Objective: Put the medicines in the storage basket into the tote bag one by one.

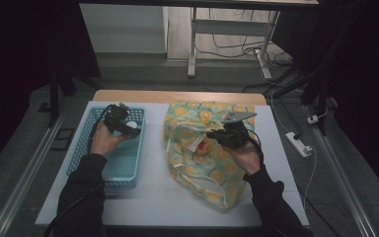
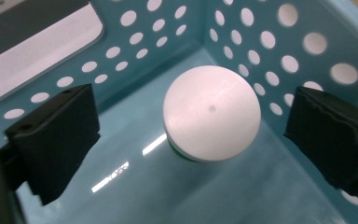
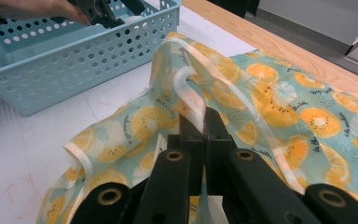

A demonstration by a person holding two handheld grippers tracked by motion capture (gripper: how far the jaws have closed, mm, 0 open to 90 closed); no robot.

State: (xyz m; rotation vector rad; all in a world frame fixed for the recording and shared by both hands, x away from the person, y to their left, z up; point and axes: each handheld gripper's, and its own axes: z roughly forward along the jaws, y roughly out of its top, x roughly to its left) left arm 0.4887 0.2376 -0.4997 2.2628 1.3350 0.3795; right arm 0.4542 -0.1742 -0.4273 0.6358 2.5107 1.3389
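A white round-topped container (image 2: 212, 112) stands on the floor of the light blue perforated basket (image 1: 106, 168), in a far corner. My left gripper (image 2: 191, 135) hangs over it inside the basket, open, with one black pad on each side of the white top and neither touching it. In the high view the left gripper (image 1: 123, 126) is at the basket's far end. A see-through bag printed with orange slices (image 1: 202, 148) lies at the table's middle. My right gripper (image 3: 205, 126) is shut on the bag's pale rim and holds it up. Something red (image 1: 204, 146) shows inside the bag.
The white table (image 1: 153, 197) has a wooden strip (image 1: 177, 96) along its far edge. The basket (image 3: 65, 60) sits left of the bag (image 3: 270, 107). Cables and a power strip (image 1: 298, 143) lie on the floor at the right.
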